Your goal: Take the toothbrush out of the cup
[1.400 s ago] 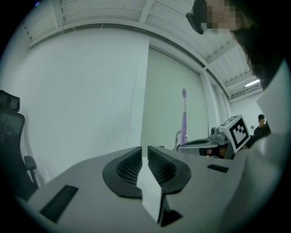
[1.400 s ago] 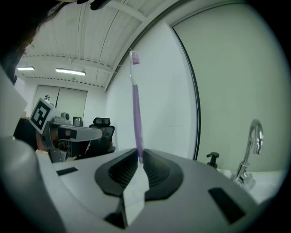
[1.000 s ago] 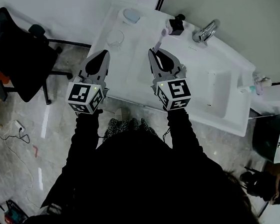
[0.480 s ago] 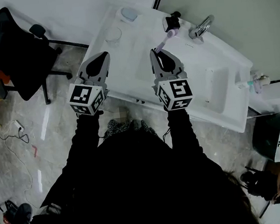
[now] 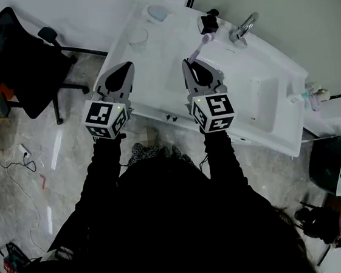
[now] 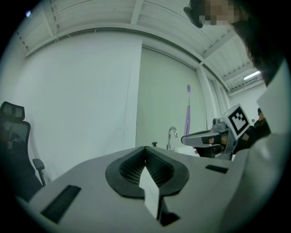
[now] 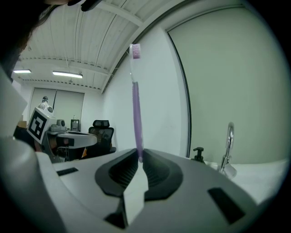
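Jutting purple toothbrush (image 7: 135, 104) in right tool (image 7: 137, 155) (handle end hidden)

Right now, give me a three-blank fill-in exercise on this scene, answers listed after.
Of the left gripper and the right gripper, the slim purple toothbrush is clamped in the ____ one. Its bristled head points ____. The other gripper is shut and holds ____.
Missing words: right; up; nothing.

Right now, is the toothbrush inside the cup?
No, the right tongs grip the toothbrush upright, away from the cup.
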The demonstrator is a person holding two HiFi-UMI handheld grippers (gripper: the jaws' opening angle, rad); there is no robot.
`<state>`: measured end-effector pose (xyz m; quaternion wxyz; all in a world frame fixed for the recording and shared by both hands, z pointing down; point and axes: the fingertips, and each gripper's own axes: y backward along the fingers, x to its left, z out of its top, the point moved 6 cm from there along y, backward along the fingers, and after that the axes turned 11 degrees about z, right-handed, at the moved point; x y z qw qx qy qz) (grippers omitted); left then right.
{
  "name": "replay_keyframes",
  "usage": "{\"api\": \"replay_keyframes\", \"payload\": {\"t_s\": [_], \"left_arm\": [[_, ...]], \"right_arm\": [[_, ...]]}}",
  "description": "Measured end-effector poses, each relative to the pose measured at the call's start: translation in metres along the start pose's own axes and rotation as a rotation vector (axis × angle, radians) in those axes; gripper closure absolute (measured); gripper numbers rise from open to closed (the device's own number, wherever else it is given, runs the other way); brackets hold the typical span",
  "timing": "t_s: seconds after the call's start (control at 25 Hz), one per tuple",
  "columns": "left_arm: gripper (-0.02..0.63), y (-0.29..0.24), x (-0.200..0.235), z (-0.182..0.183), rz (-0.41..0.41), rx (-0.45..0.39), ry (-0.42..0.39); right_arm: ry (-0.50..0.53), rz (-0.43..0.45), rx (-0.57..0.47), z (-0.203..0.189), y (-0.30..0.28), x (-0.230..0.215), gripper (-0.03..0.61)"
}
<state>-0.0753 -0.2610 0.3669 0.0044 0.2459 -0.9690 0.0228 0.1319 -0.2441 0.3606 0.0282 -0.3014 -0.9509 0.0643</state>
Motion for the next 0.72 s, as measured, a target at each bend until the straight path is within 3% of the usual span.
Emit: {"api": "replay_keyframes", "payload": {"t_s": [0.72], "left_arm": [[0.606,0.0089,-0.0021,-0.0022,0.003,0.001,-0.005]], "right_arm": [[0.005,0.016,0.020,-0.0062,0.0024,0.0087,0.541]]}}
